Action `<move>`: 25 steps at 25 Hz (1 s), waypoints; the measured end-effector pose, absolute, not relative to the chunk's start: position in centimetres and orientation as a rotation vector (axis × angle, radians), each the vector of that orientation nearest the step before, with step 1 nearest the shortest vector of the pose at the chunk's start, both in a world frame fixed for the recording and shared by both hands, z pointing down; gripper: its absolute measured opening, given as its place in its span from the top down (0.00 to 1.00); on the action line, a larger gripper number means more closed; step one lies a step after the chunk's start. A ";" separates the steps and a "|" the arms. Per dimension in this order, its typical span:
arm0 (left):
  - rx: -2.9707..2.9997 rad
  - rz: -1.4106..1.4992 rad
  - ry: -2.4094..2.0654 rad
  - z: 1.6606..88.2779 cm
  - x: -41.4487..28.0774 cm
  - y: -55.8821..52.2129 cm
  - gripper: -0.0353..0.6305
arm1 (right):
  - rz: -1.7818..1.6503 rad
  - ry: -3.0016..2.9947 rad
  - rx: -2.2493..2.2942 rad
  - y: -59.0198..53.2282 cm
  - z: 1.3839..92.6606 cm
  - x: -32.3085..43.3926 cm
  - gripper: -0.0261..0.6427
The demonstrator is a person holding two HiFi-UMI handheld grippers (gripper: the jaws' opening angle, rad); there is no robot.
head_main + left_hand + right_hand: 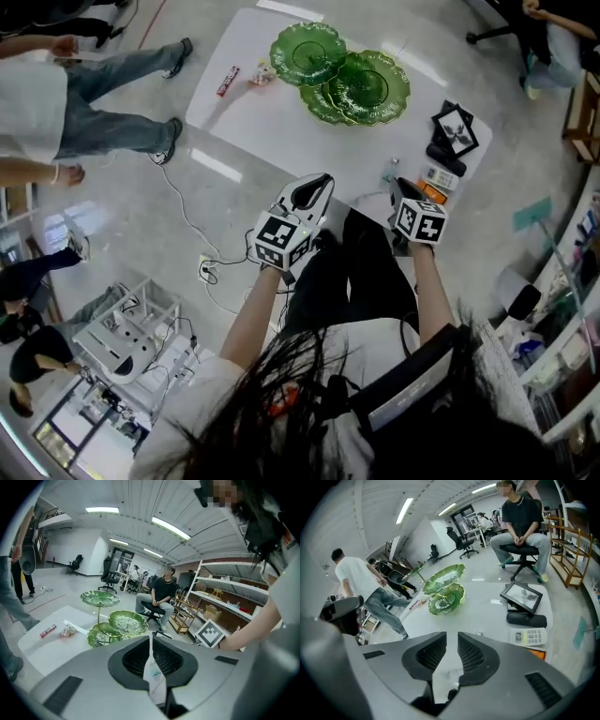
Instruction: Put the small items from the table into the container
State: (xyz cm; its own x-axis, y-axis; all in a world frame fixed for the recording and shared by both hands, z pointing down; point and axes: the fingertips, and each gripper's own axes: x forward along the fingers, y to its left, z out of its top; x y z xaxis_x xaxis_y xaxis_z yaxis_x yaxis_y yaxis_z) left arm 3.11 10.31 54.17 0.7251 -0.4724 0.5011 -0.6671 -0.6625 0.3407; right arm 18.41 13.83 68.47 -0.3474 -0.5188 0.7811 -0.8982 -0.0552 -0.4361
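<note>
Four small items were counted. One thin white packet [153, 673] was clamped between the closed jaws of the left gripper [151, 643], with its upper edge standing above the jaw tips. Three items lay on the white table [253, 127]:

1. One red bar [228, 81], at the far left corner.
2. One wrapped sweet [262, 75], just beside the bar.
3. One small pale piece [390, 171], near the front edge. What it was could not be made out.

The pale piece lay just beyond the tips of the right gripper [451, 637]. The bar and the sweet lay well apart from both grippers, at the far end of the table.

The jaws of the right gripper stood slightly apart, leaving a narrow gap. The pads pressed on nothing, and the white tabletop showed through the gap. A pale blur low in the gap could not be identified.

One green dish stand [342, 82] stood at the far middle of the table. It carried three leaf-shaped dishes, one raised above the other two.

At the right end of the table lay four further objects:

- One black picture frame [455, 129].
- One black case [444, 159].
- One white remote control [439, 177].
- One orange object [431, 192], closest to the right gripper.

In the head view both grippers were held side by side at the front edge of the table.
</note>
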 end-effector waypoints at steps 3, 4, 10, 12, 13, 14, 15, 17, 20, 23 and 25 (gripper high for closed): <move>2.397 0.536 -0.844 56.7 4.2 9.4 0.93 | 1.441 -1.781 1.495 13.8 72.3 18.7 0.78; 2.386 0.543 -0.840 57.4 4.4 9.2 0.93 | 1.463 -1.752 1.499 13.9 73.5 18.8 0.77; 2.333 0.556 -0.813 60.5 4.6 9.0 0.93 | 1.467 -1.615 1.459 14.4 79.0 18.9 0.64; 2.318 0.562 -0.811 61.3 4.4 8.9 0.93 | 1.427 -1.574 1.446 14.4 80.1 19.2 0.63; 2.310 0.564 -0.813 61.7 4.3 8.8 0.93 | 1.416 -1.557 1.443 14.3 80.6 19.3 0.63; 2.303 0.566 -0.815 62.0 4.3 8.7 0.93 | 1.417 -1.543 1.439 14.4 81.2 19.4 0.63; 2.297 0.566 -0.818 62.3 4.2 8.5 0.93 | 1.425 -1.529 1.437 14.4 81.8 19.5 0.63; 2.290 0.565 -0.823 62.6 4.1 8.0 0.93 | 1.434 -1.502 1.441 14.2 82.5 19.7 0.63; 2.281 0.564 -0.827 63.0 4.1 7.4 0.93 | 1.449 -1.468 1.446 13.8 83.3 19.9 0.63; 2.277 0.570 -0.824 63.2 4.3 7.1 0.93 | 1.454 -1.437 1.450 13.6 84.0 20.1 0.66; 2.275 0.578 -0.819 63.4 4.4 7.0 0.93 | 1.460 -1.441 1.443 13.4 84.1 20.2 0.68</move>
